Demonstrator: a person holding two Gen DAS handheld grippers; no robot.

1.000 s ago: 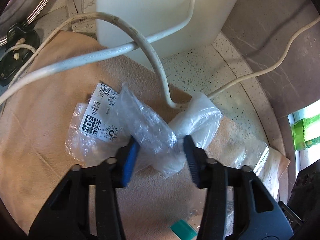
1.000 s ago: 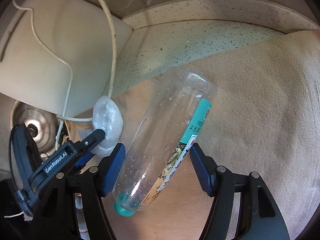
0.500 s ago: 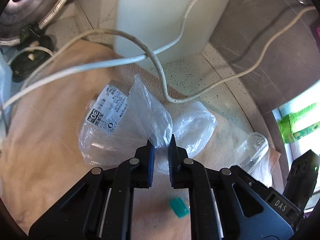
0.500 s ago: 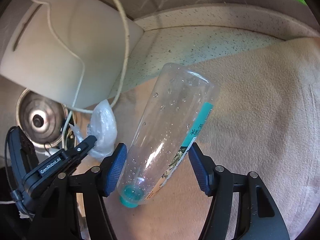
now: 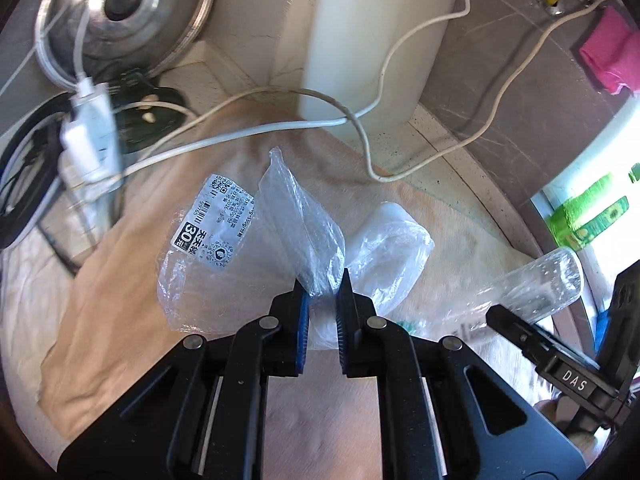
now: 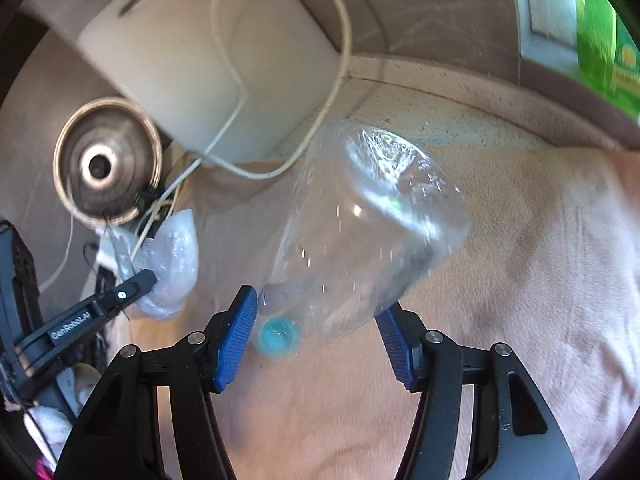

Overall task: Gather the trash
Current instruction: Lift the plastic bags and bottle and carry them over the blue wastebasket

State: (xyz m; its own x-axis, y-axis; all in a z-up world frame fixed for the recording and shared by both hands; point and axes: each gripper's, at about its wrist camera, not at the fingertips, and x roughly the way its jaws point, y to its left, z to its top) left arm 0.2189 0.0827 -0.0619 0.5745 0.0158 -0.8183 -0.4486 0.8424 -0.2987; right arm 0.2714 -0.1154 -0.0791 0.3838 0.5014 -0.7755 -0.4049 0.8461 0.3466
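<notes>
Left of the white appliance [image 5: 372, 32], a round metal lid [image 5: 120, 4] leans against the wall above a tangle of cables [image 5: 92, 132]. Below the appliance, over the tan cloth [image 5: 104, 312], the left gripper [image 5: 322, 286] is pressed together on a crumpled clear plastic bag [image 5: 304, 232] with a printed label. Right of the appliance's base, the right gripper [image 6: 318, 308] is closing around a clear plastic bottle [image 6: 372, 232], teal cap toward the camera, blue pads against its sides.
</notes>
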